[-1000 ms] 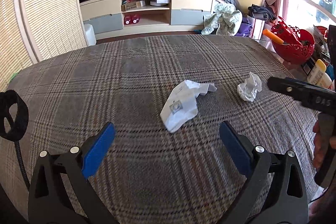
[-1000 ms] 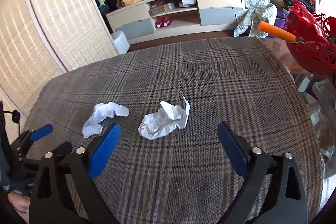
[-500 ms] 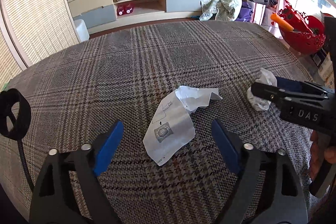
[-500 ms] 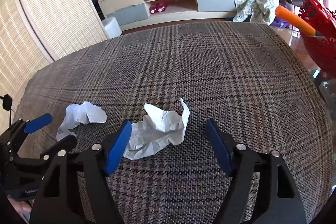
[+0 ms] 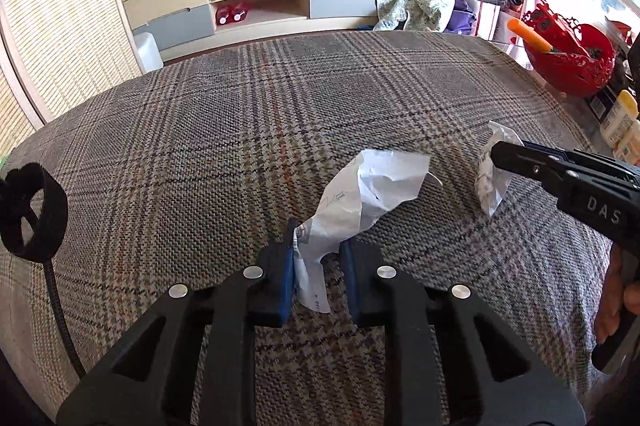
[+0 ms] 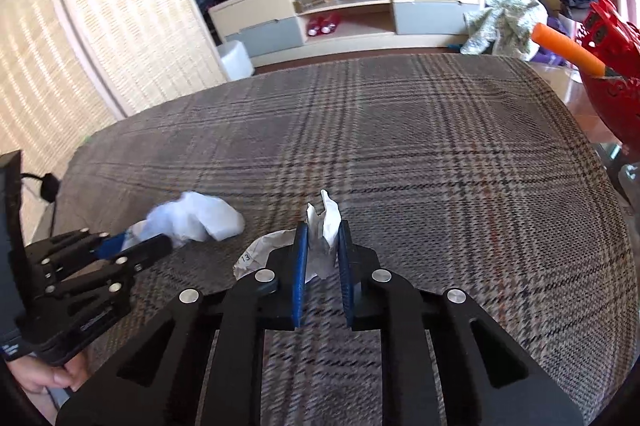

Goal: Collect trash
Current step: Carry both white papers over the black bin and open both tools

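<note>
Left fingers: our left gripper point(image 5: 318, 260) has its blue pads point(image 5: 286, 278) drawn narrow on the near end of the printed paper sheet point(image 5: 360, 202); the paper stands up between them and leans away toward the far right, so we judge it pinched, though the right-hand pad may not be fully touching.

Right fingers: our right gripper point(image 6: 322, 258) has its pads point(image 6: 300, 266) close together with the crumpled paper wad point(image 6: 320, 242) squeezed between them; a loose flap with printed digits spills out to the left of the jaws.

Where the trash is: both pieces are in our grippers, low over the plaid fabric surface point(image 5: 240, 130). Whether either has fully left the cloth we cannot tell. Seen from the right wrist, the sheet point(image 6: 200, 220) is blurred beside the left gripper point(image 6: 132, 246).

Surroundings: a red basket point(image 5: 568, 58) with an orange-handled tool sits off the far right edge; a TV cabinet point(image 5: 260, 2) stands beyond.

Step in hand: we judge this the end of the grasp on both scraps, with the lift about to start.

Next move: it calls for raising both hands together without loosening, then carrying the scraps to a bin. No bin shows in either view, so we would have to look for one first.

Risk: the sheet is gripped only at one end and could slip or tear.
</note>
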`<state>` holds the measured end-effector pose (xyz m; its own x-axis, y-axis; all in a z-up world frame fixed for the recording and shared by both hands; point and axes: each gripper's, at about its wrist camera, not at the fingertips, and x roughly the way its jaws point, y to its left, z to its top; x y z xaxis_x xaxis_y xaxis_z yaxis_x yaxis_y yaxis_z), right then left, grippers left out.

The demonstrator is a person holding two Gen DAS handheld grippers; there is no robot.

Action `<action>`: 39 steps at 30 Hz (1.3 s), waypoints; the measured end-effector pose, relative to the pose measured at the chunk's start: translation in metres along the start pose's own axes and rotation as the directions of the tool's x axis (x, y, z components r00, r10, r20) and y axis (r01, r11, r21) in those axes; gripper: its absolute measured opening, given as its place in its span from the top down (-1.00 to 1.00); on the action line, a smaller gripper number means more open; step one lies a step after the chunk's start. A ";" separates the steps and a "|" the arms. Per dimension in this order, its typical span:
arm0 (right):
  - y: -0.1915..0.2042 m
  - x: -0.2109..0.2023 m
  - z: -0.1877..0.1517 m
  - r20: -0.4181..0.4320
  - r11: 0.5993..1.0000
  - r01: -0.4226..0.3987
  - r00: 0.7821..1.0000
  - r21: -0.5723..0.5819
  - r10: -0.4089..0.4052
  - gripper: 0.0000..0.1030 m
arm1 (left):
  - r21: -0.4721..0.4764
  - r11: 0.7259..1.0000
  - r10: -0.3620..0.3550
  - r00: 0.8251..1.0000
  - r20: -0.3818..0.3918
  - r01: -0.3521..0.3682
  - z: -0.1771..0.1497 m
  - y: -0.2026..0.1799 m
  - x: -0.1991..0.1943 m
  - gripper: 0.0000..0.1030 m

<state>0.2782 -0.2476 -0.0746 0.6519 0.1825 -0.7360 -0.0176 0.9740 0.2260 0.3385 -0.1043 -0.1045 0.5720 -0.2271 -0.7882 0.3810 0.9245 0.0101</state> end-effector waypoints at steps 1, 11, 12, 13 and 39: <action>0.003 -0.004 -0.001 0.005 1.000 0.007 1.000 -0.016 -0.007 0.69 | 0.004 1.000 -0.002 1.000 0.004 0.002 -0.002 -0.002 -0.003 0.64; 0.006 -0.059 -0.009 0.070 0.998 0.018 0.997 -0.062 -0.014 0.69 | 0.031 0.999 0.018 0.998 0.052 -0.020 -0.014 -0.011 -0.048 0.65; 0.006 -0.065 -0.011 0.076 0.998 0.022 0.997 -0.065 -0.017 0.69 | 0.028 0.999 0.021 0.998 0.059 -0.022 -0.015 -0.010 -0.056 0.65; 0.006 -0.070 -0.012 0.082 0.997 0.025 0.996 -0.067 -0.020 0.69 | 0.025 0.999 0.024 0.997 0.067 -0.026 -0.016 -0.009 -0.063 0.65; 0.047 -0.260 -0.098 0.288 0.983 -0.014 0.955 -0.183 0.067 0.69 | 0.034 0.999 0.025 0.971 0.239 -0.034 -0.115 -0.043 -0.238 0.64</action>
<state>0.0333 -0.2361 0.0646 0.8399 0.2011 -0.5041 -0.1653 0.9795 0.1155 0.1019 -0.0549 0.0120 0.7385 -0.2708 -0.6175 0.3858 0.9208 0.0575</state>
